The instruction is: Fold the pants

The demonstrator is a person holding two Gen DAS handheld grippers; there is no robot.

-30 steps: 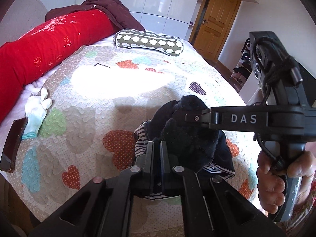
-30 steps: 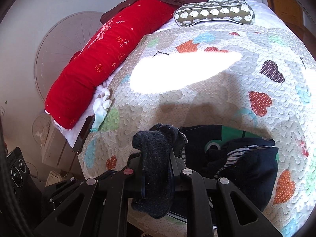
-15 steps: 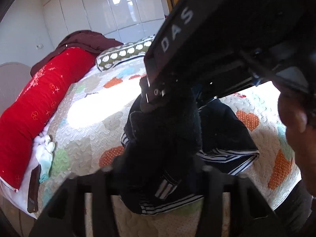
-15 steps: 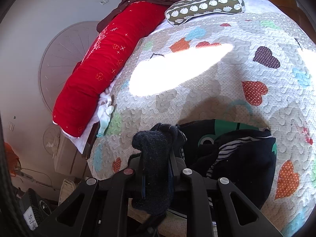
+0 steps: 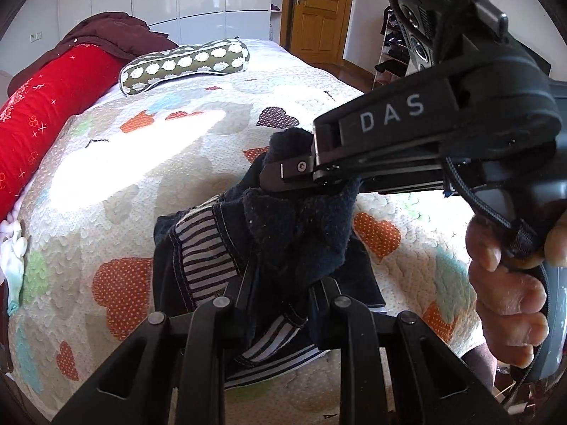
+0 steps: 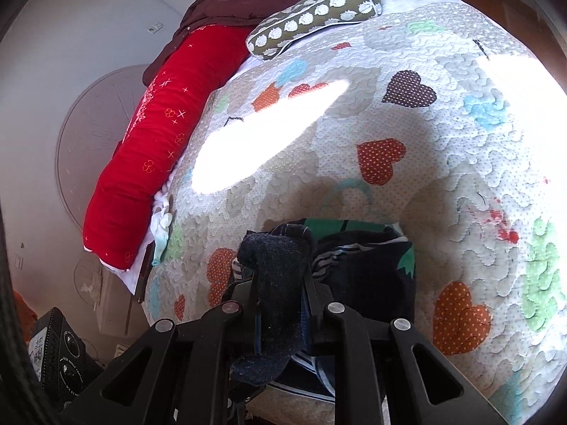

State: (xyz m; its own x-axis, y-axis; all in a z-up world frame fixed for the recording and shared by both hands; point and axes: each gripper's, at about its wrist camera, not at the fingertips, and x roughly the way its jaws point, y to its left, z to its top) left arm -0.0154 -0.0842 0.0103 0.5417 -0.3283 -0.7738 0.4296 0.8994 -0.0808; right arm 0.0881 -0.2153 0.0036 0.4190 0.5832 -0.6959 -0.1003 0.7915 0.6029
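The dark navy pants (image 5: pixel 198 255) with striped white trim lie bunched on the heart-patterned quilt (image 5: pixel 117 163) near the bed's front edge. My left gripper (image 5: pixel 280 283) is shut on a fold of the pants, fabric bulging between its fingers. My right gripper (image 5: pixel 287 173) comes in from the right in the left wrist view and is shut on the fuzzy dark edge of the pants. In the right wrist view the right gripper (image 6: pixel 280 283) clamps that fuzzy fabric, with the rest of the pants (image 6: pixel 368 265) heaped just behind, showing a green print.
A long red bolster (image 5: pixel 42 113) and a maroon garment (image 5: pixel 106 32) lie along the left of the bed. A patterned olive pillow (image 5: pixel 184 63) lies at the far end. White gloves (image 5: pixel 14 248) lie at the left edge. A wooden door (image 5: pixel 315 10) stands beyond.
Both grippers stay shut on the pants. The left gripper has swung back from a close, tilted position half a second ago, and the right gripper has pulled slightly away from it.
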